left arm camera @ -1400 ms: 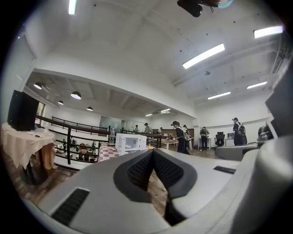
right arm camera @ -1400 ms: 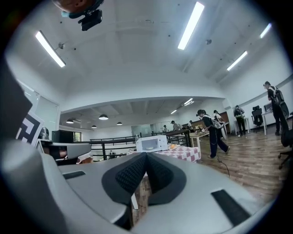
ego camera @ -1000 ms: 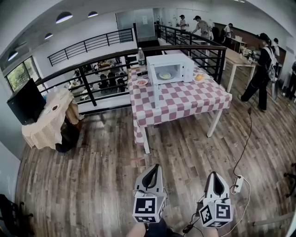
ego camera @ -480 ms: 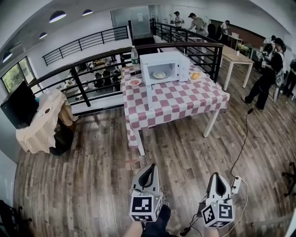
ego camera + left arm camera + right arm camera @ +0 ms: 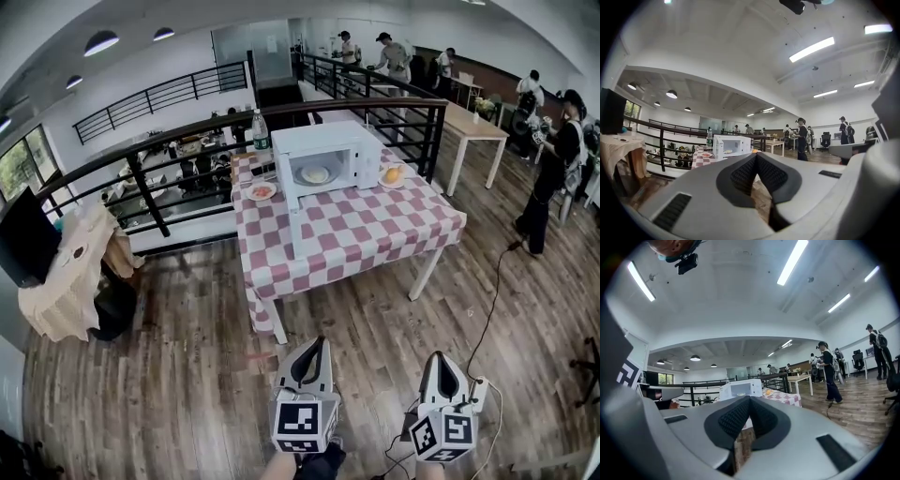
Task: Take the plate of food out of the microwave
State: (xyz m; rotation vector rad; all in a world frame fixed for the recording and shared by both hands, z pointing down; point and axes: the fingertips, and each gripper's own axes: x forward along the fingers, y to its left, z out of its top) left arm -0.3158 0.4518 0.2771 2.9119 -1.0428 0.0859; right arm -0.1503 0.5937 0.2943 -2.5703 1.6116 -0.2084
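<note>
The boxy white microwave (image 5: 323, 164) stands open on the red-and-white checked tabletop (image 5: 366, 225), at 12 o'clock from both grippers, with the white plate of pale food (image 5: 315, 174) inside. The left gripper (image 5: 318, 342) and right gripper (image 5: 439, 358) are closed and empty. Only the gripper views show the long ceiling strip lights (image 5: 812, 48).
</note>
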